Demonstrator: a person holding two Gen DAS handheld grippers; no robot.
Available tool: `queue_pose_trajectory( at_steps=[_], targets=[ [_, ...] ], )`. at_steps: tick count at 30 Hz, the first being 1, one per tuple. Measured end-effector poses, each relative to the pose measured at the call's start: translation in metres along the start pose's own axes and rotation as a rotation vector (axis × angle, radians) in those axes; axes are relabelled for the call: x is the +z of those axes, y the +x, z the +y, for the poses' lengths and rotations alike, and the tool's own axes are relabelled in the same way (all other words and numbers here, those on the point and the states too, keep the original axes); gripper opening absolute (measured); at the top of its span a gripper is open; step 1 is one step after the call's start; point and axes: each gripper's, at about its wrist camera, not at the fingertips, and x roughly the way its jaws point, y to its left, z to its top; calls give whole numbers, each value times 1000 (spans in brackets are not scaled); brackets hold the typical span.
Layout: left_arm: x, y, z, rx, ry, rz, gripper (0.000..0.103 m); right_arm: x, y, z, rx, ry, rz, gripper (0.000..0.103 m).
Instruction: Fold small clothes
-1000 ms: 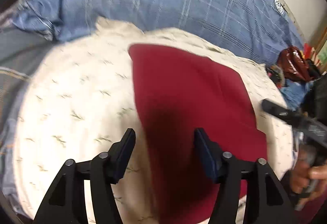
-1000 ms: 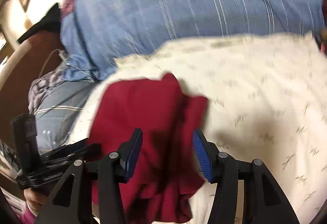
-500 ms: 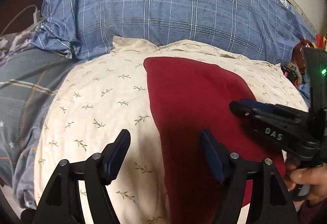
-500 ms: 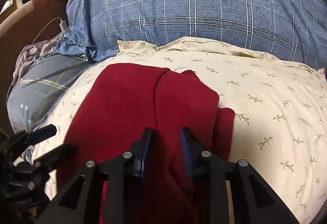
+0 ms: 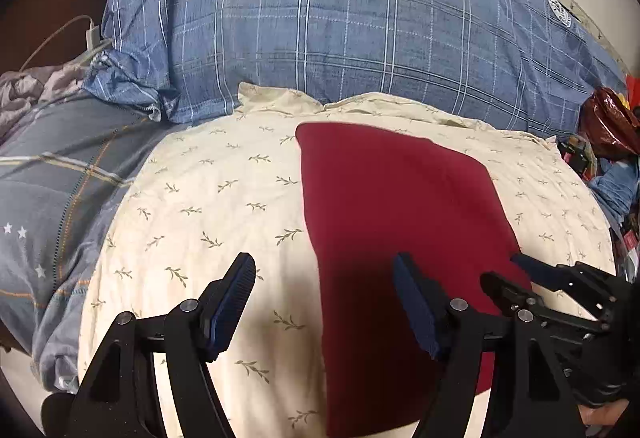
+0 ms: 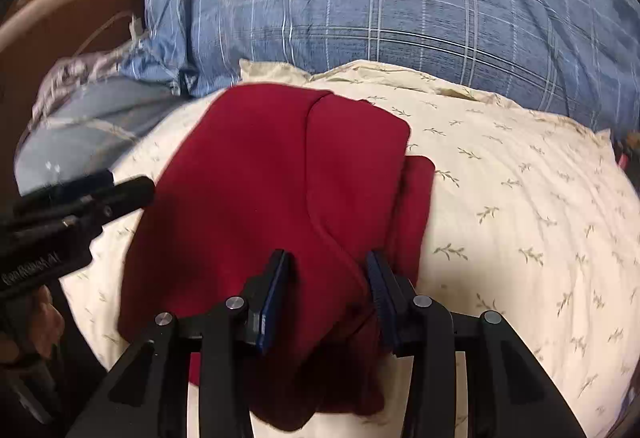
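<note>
A dark red garment (image 5: 400,198) lies folded on a cream leaf-print pillow (image 5: 200,206). My left gripper (image 5: 322,266) hovers open above the garment's left edge, one finger over the pillow and the other over red cloth, with nothing pinched. In the right wrist view the garment (image 6: 260,178) has a flap folded over its right half. My right gripper (image 6: 327,258) sits low on the near edge of that fold; its jaws are opening, and cloth lies loose between them. Each gripper also shows in the other's view: the right gripper (image 5: 502,270) and the left gripper (image 6: 128,184).
A large blue plaid pillow (image 5: 340,38) rises behind the cream pillow (image 6: 520,198). Grey star-print bedding (image 5: 48,178) lies to the left with a white charger and cable (image 5: 92,36). A shiny red bag (image 5: 608,118) and clutter sit at the right edge.
My right gripper dropped onto the folded flap, pinched it narrowly, then spread again. My left gripper pulled back, and its jaws stand slightly wider. The garment lies flatter.
</note>
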Motion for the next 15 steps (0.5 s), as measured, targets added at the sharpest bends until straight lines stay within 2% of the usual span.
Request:
queue_pose_trajectory(
  at_steps=[2,4,6,8,12,15],
  targets=[
    [0,-7,-1,21,17,-22,70,2,-11,1,10,8,-21,45],
    [-1,-16,-3,34,20,-47,71,4,-23,1,16,21,-50,58],
    [-2,-23,-5,37,14,-67,71,6,-35,2,0,35,-83,65],
    [-4,-30,-5,32,8,-78,71,8,-46,5,-31,32,-117,66],
    [-7,-38,-5,12,0,-67,70,10,-59,11,-42,28,-155,77],
    [-8,-45,-3,6,-7,-88,71,11,-64,12,-49,39,-173,79]
  ],
)
